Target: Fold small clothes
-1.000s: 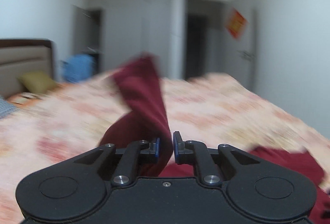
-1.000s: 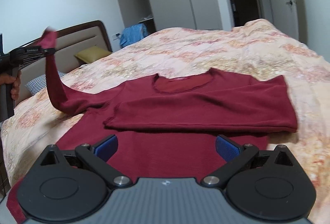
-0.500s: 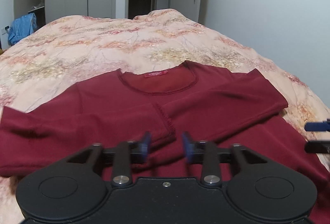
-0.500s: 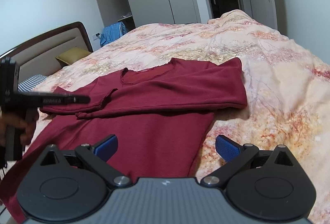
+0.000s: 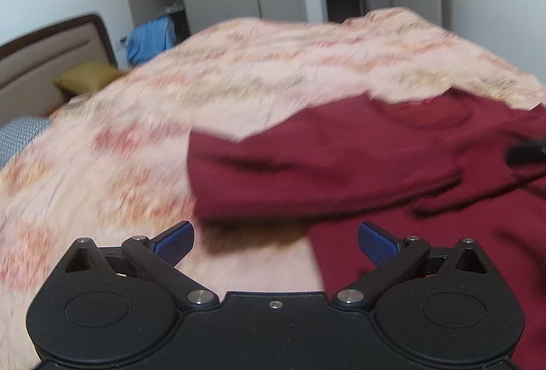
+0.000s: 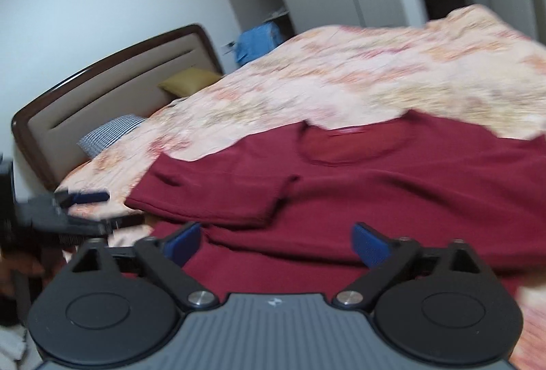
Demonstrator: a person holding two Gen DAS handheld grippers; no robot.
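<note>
- Right wrist view: a floral bedspread carries the maroon top, lying flat with both sleeves crossed over its chest.
- Sleeve folds look finished; the body fold seems next, calling for a grip on the hem or side edges.
- Right gripper hovers over the top's lower half, jaws wide, empty.
- Left gripper hangs by the top's side edge, spread wide, holding nothing.
</note>
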